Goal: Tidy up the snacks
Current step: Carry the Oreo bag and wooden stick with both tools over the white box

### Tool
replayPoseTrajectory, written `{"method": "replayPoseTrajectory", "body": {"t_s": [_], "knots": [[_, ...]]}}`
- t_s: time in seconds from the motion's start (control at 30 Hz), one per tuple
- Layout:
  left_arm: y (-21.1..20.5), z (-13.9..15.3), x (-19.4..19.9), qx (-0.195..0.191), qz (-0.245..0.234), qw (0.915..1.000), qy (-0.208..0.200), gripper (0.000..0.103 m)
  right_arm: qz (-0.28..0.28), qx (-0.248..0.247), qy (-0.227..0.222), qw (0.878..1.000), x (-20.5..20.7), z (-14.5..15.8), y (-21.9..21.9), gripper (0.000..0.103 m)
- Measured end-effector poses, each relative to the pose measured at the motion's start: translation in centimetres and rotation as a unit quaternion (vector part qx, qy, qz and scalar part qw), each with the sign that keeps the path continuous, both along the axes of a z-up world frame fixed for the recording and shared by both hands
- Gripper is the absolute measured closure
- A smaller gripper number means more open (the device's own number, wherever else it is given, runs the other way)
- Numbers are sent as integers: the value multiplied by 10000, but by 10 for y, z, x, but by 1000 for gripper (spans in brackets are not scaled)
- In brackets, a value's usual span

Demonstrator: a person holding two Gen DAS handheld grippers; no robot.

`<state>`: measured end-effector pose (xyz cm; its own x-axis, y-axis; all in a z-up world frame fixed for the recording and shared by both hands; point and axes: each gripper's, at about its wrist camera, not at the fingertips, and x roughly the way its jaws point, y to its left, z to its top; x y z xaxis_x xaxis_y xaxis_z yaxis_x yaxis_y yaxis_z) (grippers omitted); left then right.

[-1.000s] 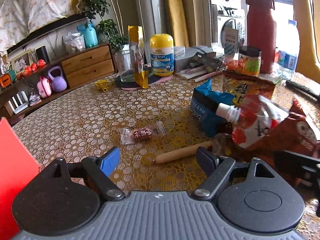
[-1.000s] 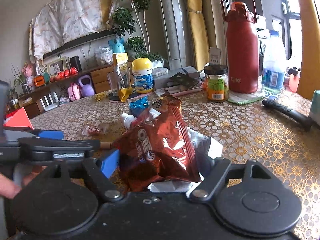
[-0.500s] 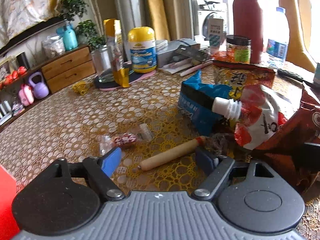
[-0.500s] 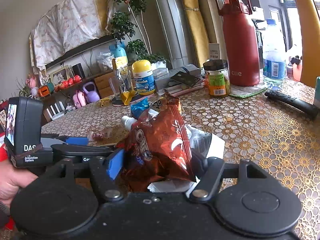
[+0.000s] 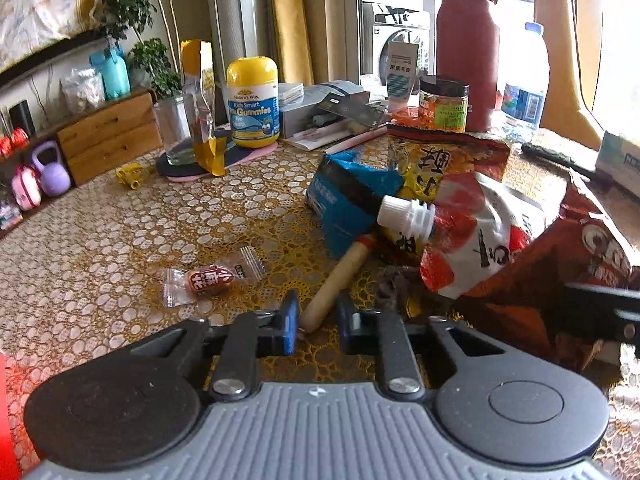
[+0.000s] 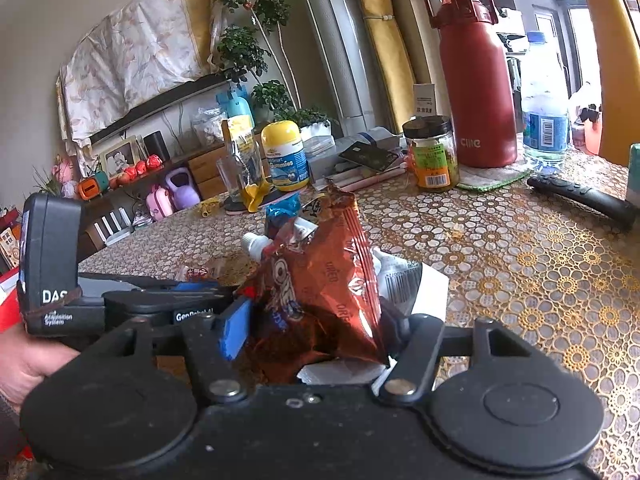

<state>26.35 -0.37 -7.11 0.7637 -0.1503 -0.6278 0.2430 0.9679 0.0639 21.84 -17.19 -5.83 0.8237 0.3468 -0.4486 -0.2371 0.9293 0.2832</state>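
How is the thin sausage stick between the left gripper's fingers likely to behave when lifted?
The sausage stick looks round and smooth-wrapped, so it may slip or roll. The left gripper grips only its near end, so the far end may droop. It is probably light.

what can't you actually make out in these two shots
- Left wrist view: whether the left tongs truly pinch the sausage stick; its near tip sinks between the pads.
- Right wrist view: the white packet is mostly hidden by the brown Oreo bag in the right tongs.
- Left wrist view: the Oreo bag runs off the right edge.
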Motion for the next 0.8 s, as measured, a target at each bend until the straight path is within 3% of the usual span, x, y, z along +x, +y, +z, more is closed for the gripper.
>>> {"method": "replayPoseTrajectory", "body": {"t_s": [0.23, 0.8], "knots": [[0, 3, -19, -120, 63, 9999, -79, 92, -6, 84, -46, 10000, -4, 1, -1, 55], [17, 32, -76, -561, 465, 9967, -344, 92, 15, 138, -243, 9996, -29, 13, 1, 61]]}}
